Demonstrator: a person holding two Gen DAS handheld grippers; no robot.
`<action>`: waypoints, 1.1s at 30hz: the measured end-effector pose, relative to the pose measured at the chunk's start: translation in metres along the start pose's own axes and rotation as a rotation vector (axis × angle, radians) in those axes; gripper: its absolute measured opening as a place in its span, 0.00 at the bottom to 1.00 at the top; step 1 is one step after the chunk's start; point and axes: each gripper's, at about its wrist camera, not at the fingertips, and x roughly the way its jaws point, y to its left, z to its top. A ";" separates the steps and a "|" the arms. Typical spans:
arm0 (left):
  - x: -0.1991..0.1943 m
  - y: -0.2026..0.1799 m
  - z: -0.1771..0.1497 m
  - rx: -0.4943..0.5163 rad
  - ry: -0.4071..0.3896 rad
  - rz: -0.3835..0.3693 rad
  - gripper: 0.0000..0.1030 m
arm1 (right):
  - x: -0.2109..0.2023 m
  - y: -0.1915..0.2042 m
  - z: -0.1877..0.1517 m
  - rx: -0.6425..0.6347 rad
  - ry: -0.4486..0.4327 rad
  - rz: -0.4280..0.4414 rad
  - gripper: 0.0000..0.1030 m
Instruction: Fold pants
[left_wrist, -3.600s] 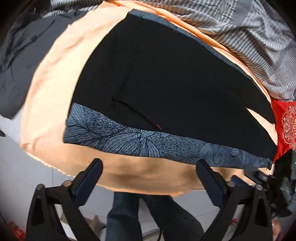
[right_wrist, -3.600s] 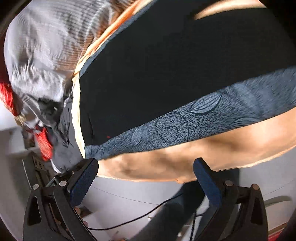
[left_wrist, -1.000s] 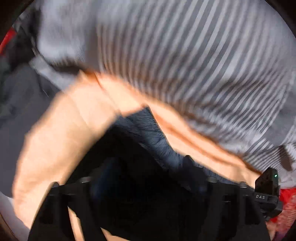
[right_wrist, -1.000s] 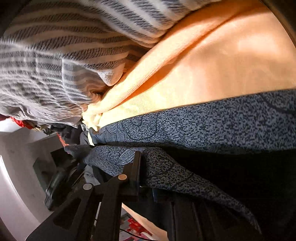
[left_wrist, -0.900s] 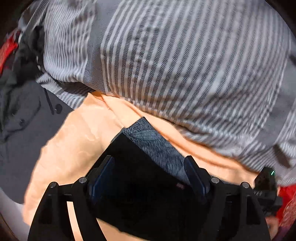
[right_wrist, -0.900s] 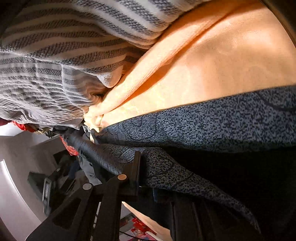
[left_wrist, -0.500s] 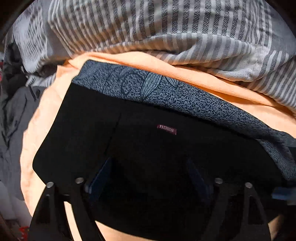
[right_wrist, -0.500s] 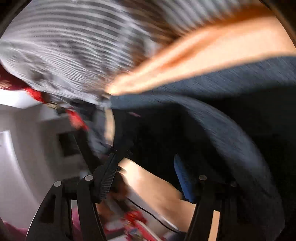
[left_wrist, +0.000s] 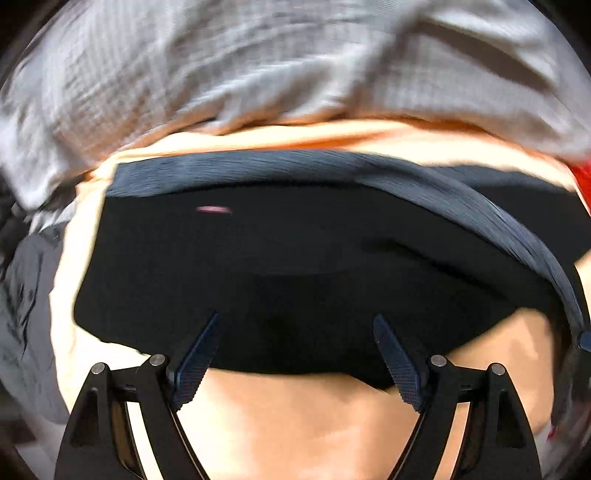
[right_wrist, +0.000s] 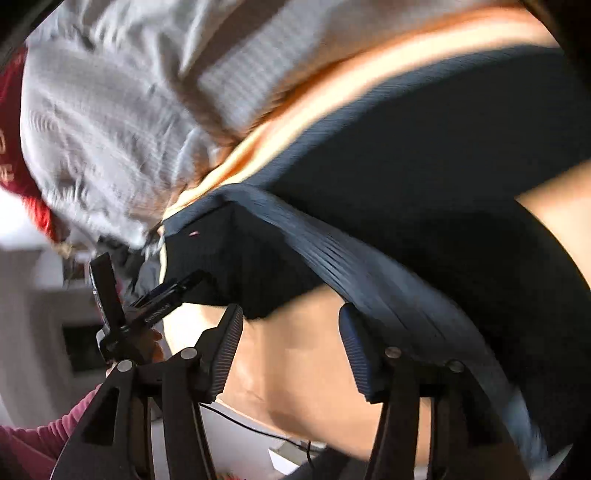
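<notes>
The black pants (left_wrist: 295, 266) lie folded over on an orange cloth (left_wrist: 295, 417), with a blue-grey patterned side stripe (left_wrist: 480, 206) along the far edge and curving down the right. My left gripper (left_wrist: 295, 347) is open and empty, its fingers just over the pants' near edge. In the right wrist view the pants (right_wrist: 443, 177) fill the right half, the stripe (right_wrist: 351, 254) running diagonally. My right gripper (right_wrist: 291, 343) is open and empty above the orange cloth (right_wrist: 295, 369), its right finger (right_wrist: 356, 354) next to the stripe. Both views are motion-blurred.
A grey striped blanket (left_wrist: 277, 62) is heaped behind the pants, also in the right wrist view (right_wrist: 110, 110). Dark grey clothing (left_wrist: 26, 295) lies at left. Red fabric (left_wrist: 581, 177) shows at right. The other gripper (right_wrist: 147, 306) and a red-sleeved arm (right_wrist: 40, 443) show at left.
The right gripper has let go of the striped pant leg and opened. Both grippers have pulled back toward the near edge; the pants now lie folded over.
</notes>
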 end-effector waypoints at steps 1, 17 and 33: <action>-0.003 -0.015 -0.003 0.018 -0.001 -0.017 0.82 | -0.019 -0.016 -0.018 0.036 -0.037 -0.032 0.57; 0.007 -0.154 -0.058 0.242 0.050 -0.211 0.82 | -0.089 -0.169 -0.143 0.250 -0.130 -0.333 0.56; 0.026 -0.250 -0.052 0.246 0.144 -0.187 0.82 | -0.075 -0.208 -0.129 0.263 0.028 -0.010 0.03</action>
